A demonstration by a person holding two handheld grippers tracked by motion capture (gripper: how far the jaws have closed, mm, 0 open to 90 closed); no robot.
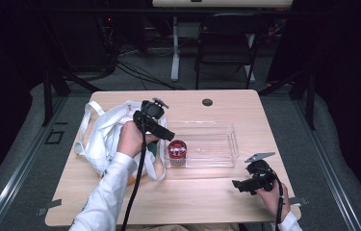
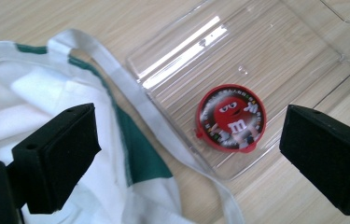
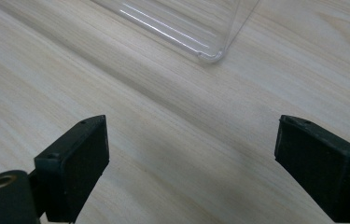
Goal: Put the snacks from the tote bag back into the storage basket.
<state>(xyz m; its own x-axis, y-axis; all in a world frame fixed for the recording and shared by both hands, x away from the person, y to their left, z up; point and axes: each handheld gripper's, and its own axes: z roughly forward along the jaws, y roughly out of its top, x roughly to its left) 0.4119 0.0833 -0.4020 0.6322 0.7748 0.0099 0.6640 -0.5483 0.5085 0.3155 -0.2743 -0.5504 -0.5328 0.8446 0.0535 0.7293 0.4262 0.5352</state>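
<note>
Landmark: the clear tray, lying near the middle of the table.
Tin: a round red tin with a cartoon candy face on its lid sits inside the tray, in the end nearest the bag and against the near wall; it lies flat, lid up, and nothing grips it.
Bag: a white cloth bag with green print lies crumpled just off that same end of the tray; one strap runs along the tray's rim, touching it.
Left gripper: above the tray's bag end, pointing down at the tin, jaws spread wide and empty. In the left gripper view the tin shows between the pads, somewhat toward the right one, which suggests the hand is lined up on the tin.
Right gripper: low over bare table, off the tray's near corner at the end away from the bag, jaws wide, holding nothing; it seems parked out of the way.
Risk: the strap by the rim could snag a jaw, in my judgement.
</note>
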